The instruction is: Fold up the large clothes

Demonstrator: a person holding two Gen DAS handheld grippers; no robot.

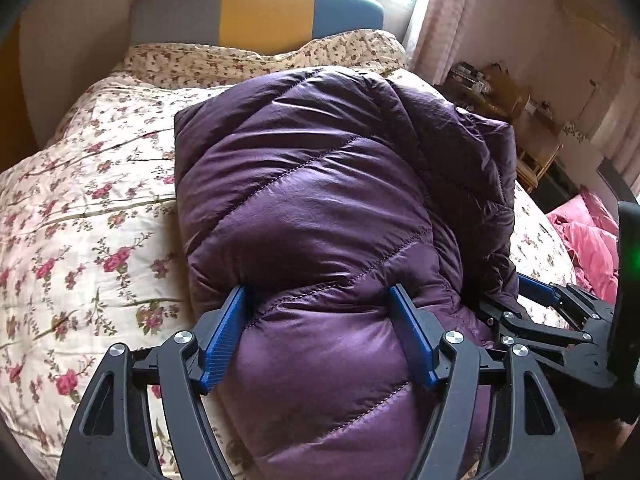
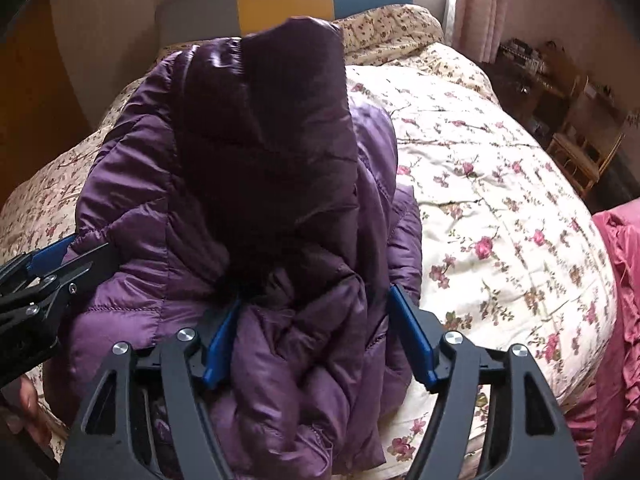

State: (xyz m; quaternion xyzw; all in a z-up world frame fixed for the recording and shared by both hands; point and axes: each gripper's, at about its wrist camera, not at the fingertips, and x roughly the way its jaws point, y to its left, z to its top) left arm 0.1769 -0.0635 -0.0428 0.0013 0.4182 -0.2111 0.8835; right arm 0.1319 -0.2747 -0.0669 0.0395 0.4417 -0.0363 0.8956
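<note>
A puffy purple quilted jacket (image 1: pixel 320 180) lies bundled on a floral quilt (image 1: pixel 80 220). In the left wrist view my left gripper (image 1: pixel 319 292) is shut on the jacket's near end, and the padding bulges between and beyond its blue pads. In the right wrist view the jacket (image 2: pixel 160 200) shows a darker folded part standing up in the middle. My right gripper (image 2: pixel 316 298) is open around the jacket's near right edge, with fabric lying between its fingers. Each gripper appears at the edge of the other's view, side by side along the jacket's near end.
The bed has a grey, yellow and blue headboard (image 1: pixel 264 12) under a bright window. Pink bedding (image 2: pixel 616 280) lies off the bed's right side. A wooden chair (image 2: pixel 580 148) and cluttered shelves stand at the far right. Part of a hand (image 2: pixel 28 400) shows at lower left.
</note>
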